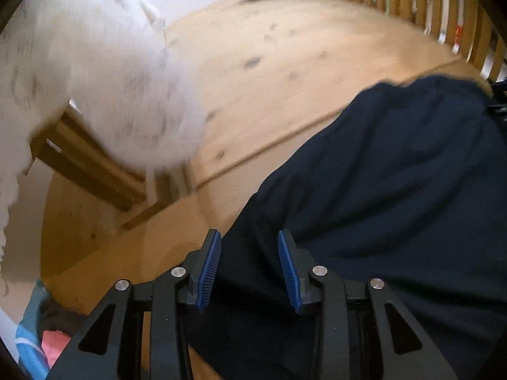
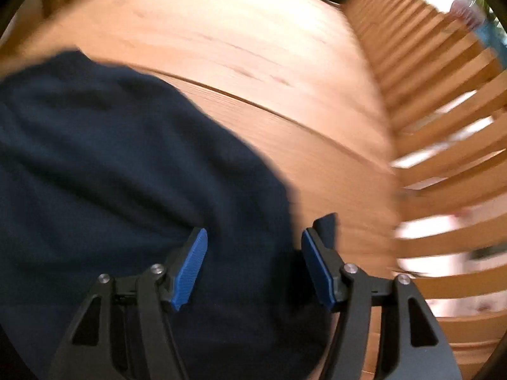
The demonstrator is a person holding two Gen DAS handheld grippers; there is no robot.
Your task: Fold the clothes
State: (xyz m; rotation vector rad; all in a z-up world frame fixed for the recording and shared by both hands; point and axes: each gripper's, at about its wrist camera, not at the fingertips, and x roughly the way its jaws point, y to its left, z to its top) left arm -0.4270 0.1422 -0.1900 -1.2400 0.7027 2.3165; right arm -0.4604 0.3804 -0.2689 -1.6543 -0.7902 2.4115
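Two ribbed-padded grippers, left gripper (image 1: 249,237) and right gripper (image 2: 254,234), hover jaws apart, empty, above soft navy garment (image 1: 396,174) on knotty wooden table (image 1: 285,63).

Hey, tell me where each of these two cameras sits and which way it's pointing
Left wrist: on the left gripper, looking down along its open fingers at the navy garment and white garment.
Right wrist: on the right gripper, open over the navy garment, facing the slatted rail.
Shared: navy garment, wooden table.
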